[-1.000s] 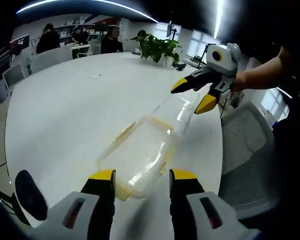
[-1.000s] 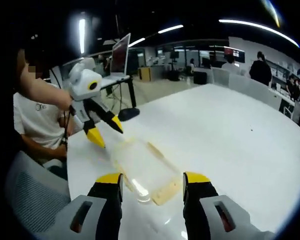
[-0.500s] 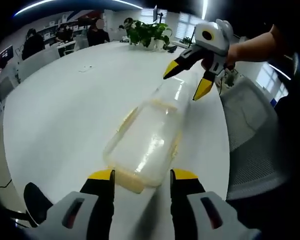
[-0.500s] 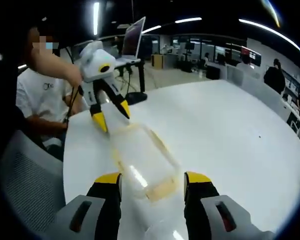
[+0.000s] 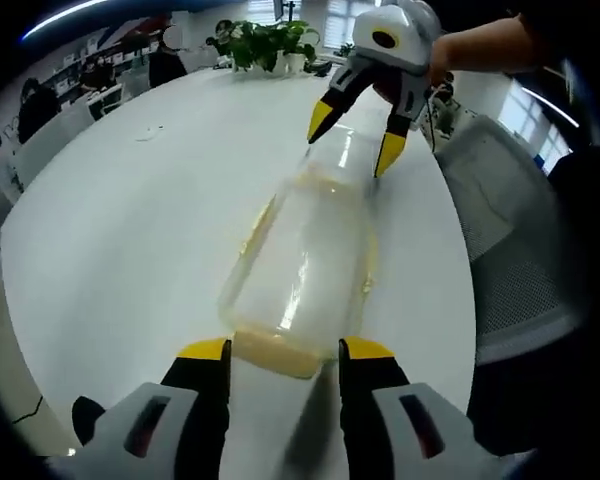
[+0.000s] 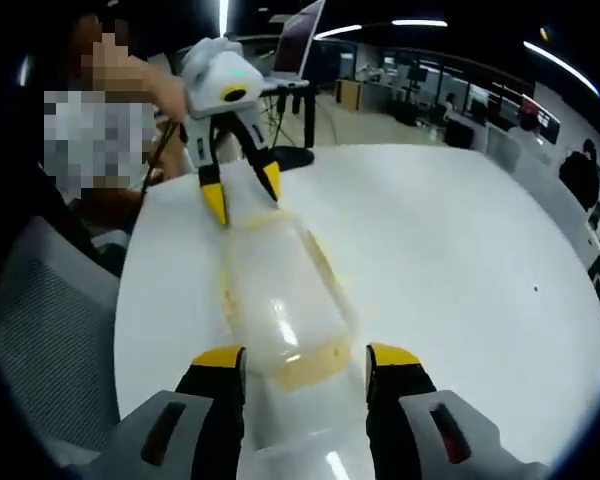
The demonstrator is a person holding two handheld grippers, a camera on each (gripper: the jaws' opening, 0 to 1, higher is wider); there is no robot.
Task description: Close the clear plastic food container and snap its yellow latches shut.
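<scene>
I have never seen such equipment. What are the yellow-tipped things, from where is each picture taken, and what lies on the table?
A person holds one gripping tool in each hand; each carries a camera looking along its own two jaws. In the left gripper view, the left tool rises from the bottom and the right tool comes in at the top. The right gripper view looks the opposite way: right tool below, left tool beyond. Between them, on the white table, lies a clear container with yellow latches. Both tools are open, one at each end of it, gripping nothing.
</scene>
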